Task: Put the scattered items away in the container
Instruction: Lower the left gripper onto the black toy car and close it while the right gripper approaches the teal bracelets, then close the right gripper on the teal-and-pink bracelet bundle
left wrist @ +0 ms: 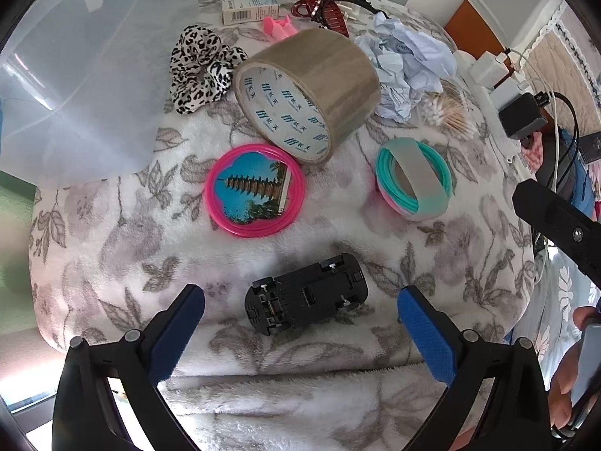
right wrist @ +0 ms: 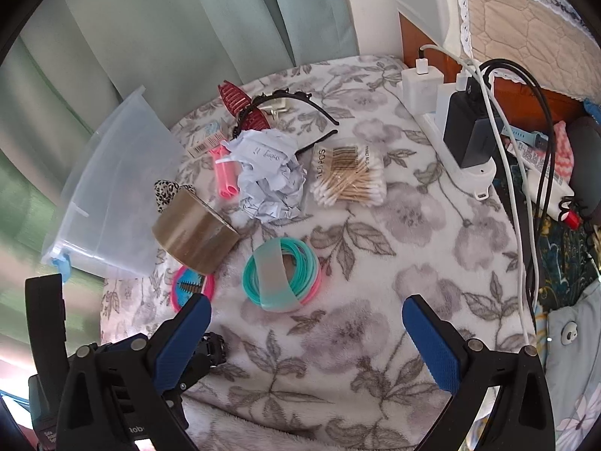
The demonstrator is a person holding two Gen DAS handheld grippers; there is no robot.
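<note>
Left tool (left wrist: 300, 304) spread wide, straddling upturned toy car (left wrist: 306, 295) on blanket (left wrist: 112, 248)

We saw a plushy matt blanket (left wrist: 112, 225) beneath the claws, glossy brown tape (left wrist: 308, 90) ahead, crumpled paper (right wrist: 268, 173) beyond it, a translucent plastic container (right wrist: 112, 188) to the left, and a matt black plastic toy car (left wrist: 306, 293) between the left claw's textured blue pads (left wrist: 176, 334).

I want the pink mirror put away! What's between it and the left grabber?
Only bare flowery blanket and, just right, the upside-down toy car between the left gripper fingers, below the pink mirror in the left wrist view.
</note>
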